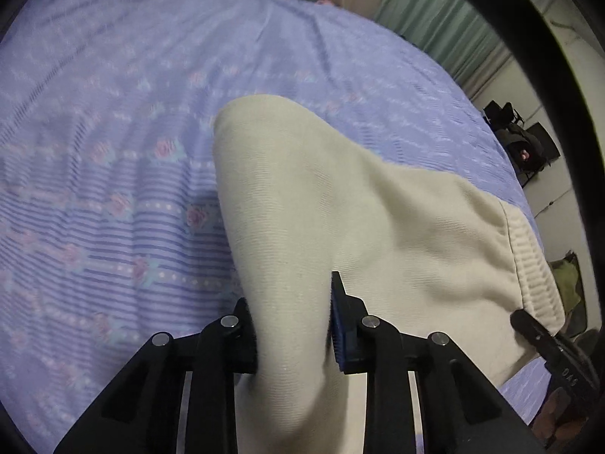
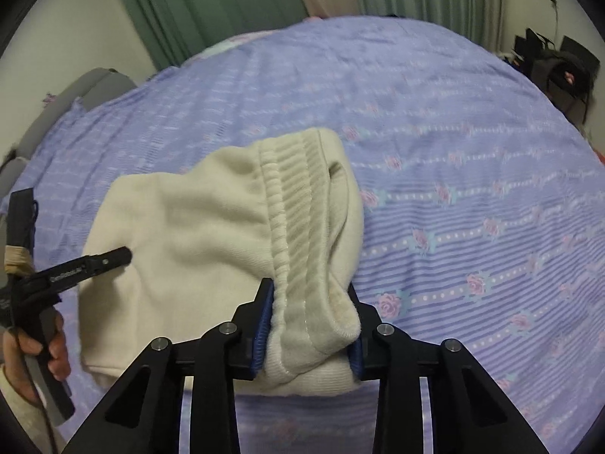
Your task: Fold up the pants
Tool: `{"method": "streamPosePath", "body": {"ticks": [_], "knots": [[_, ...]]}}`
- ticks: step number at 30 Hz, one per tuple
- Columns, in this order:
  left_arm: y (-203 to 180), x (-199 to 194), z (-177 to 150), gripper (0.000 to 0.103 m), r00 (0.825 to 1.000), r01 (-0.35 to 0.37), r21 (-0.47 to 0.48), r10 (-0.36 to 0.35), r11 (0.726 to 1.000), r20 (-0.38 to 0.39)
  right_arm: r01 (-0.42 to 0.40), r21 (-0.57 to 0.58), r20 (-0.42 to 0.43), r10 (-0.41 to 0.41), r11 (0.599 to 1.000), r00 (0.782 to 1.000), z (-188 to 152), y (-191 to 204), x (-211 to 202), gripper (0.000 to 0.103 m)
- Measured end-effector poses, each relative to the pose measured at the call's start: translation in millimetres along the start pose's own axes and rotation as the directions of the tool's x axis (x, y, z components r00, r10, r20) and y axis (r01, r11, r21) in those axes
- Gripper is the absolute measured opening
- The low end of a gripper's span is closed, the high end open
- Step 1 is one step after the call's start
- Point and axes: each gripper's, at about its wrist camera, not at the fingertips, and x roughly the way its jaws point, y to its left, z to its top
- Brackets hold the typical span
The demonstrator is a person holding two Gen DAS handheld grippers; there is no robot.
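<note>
Cream fleece pants (image 1: 340, 196) lie bunched on a purple floral bedspread (image 1: 113, 151). My left gripper (image 1: 293, 325) is shut on a fold of the pants fabric, which runs up between its pads. My right gripper (image 2: 310, 325) is shut on the ribbed waistband (image 2: 298, 219) of the pants (image 2: 189, 227), lifted a little off the bed. The left gripper also shows in the right wrist view (image 2: 113, 255), at the far left side of the pants. The right gripper's tip shows in the left wrist view (image 1: 529, 325) by the waistband (image 1: 533, 265).
The bedspread (image 2: 453, 132) covers the bed all around the pants. Green curtains (image 2: 211, 3) hang behind the bed. Black bags (image 2: 559, 72) stand on the floor at the far right. A grey headboard or cushion (image 2: 87, 87) is at the left.
</note>
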Motion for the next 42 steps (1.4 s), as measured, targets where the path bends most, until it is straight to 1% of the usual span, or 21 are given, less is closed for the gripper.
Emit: {"method": "streamPosePath", "body": {"ticks": [3, 5, 6, 7, 8, 9, 10, 14, 17, 18, 20, 25, 26, 28, 30, 34, 39, 42], "knots": [[-8, -27, -7, 0.027, 1.000, -0.011, 0.040, 0.012, 0.999, -0.019, -0.022, -0.012, 0.017, 0.023, 1.000, 1.000, -4, 6, -28, 0.033], [-10, -55, -20, 0.027, 1.000, 0.003, 0.052, -0.002, 0.999, -0.030, -0.030, -0.029, 0.030, 0.030, 0.999, 0.999, -10, 11, -50, 0.033], [-8, -69, -27, 0.027, 0.999, 0.013, 0.052, -0.012, 0.999, -0.033, -0.035, -0.040, 0.030, 0.036, 0.999, 0.999, -17, 15, -67, 0.033], [-5, -83, -34, 0.027, 0.999, 0.019, 0.052, -0.018, 0.998, -0.032, -0.037, -0.044, 0.029, 0.038, 0.998, 0.999, -22, 17, -76, 0.033], [-9, -93, -39, 0.027, 0.999, 0.022, 0.056, -0.020, 0.998, -0.029, -0.039, -0.049, 0.027, 0.040, 0.998, 0.999, -29, 20, -90, 0.033], [-11, -107, -48, 0.027, 1.000, 0.018, 0.070, -0.016, 0.997, -0.026, -0.041, -0.057, 0.026, 0.042, 0.998, 0.999, -38, 26, -108, 0.033], [-14, -127, -58, 0.027, 1.000, 0.007, 0.098, -0.006, 0.995, -0.019, -0.041, -0.063, 0.027, 0.043, 0.997, 0.999, -43, 30, -118, 0.033], [-18, -178, -84, 0.027, 1.000, -0.001, 0.127, 0.002, 0.992, -0.012, -0.032, -0.094, 0.039, 0.036, 0.995, 0.999, -72, 55, -176, 0.033], [-21, -217, -99, 0.027, 1.000, -0.016, 0.151, 0.017, 0.988, -0.002, -0.035, -0.104, 0.052, 0.041, 0.994, 0.998, -86, 69, -211, 0.033], [-22, -232, -104, 0.027, 1.000, -0.029, 0.160, 0.027, 0.987, 0.010, -0.041, -0.104, 0.057, 0.047, 0.994, 0.997, -89, 73, -219, 0.033], [-27, -251, -113, 0.027, 0.998, -0.051, 0.172, 0.046, 0.984, 0.032, -0.057, -0.116, 0.070, 0.066, 0.992, 0.995, -95, 81, -238, 0.033], [-36, -303, -137, 0.027, 0.989, -0.121, 0.146, 0.107, 0.982, 0.105, -0.106, -0.177, 0.093, 0.124, 0.978, 0.988, -104, 96, -271, 0.033], [-31, -312, -143, 0.027, 0.986, -0.131, 0.133, 0.116, 0.982, 0.116, -0.128, -0.204, 0.101, 0.150, 0.971, 0.983, -107, 99, -279, 0.033], [-27, -326, -152, 0.027, 0.983, -0.145, 0.104, 0.131, 0.984, 0.131, -0.144, -0.235, 0.107, 0.173, 0.961, 0.979, -109, 106, -288, 0.033], [-22, -337, -161, 0.027, 0.979, -0.158, 0.086, 0.145, 0.984, 0.144, -0.171, -0.265, 0.121, 0.209, 0.949, 0.970, -113, 114, -299, 0.033], [-7, -358, -174, 0.027, 0.976, -0.154, 0.018, 0.149, 0.988, 0.159, -0.202, -0.311, 0.130, 0.252, 0.929, 0.959, -121, 132, -315, 0.033], [18, -374, -185, 0.027, 0.970, -0.163, -0.002, 0.161, 0.987, 0.180, -0.218, -0.351, 0.124, 0.276, 0.910, 0.953, -132, 165, -325, 0.033], [44, -382, -193, 0.027, 0.970, -0.158, -0.005, 0.157, 0.987, 0.184, -0.217, -0.360, 0.122, 0.277, 0.907, 0.953, -140, 188, -325, 0.033]]}}
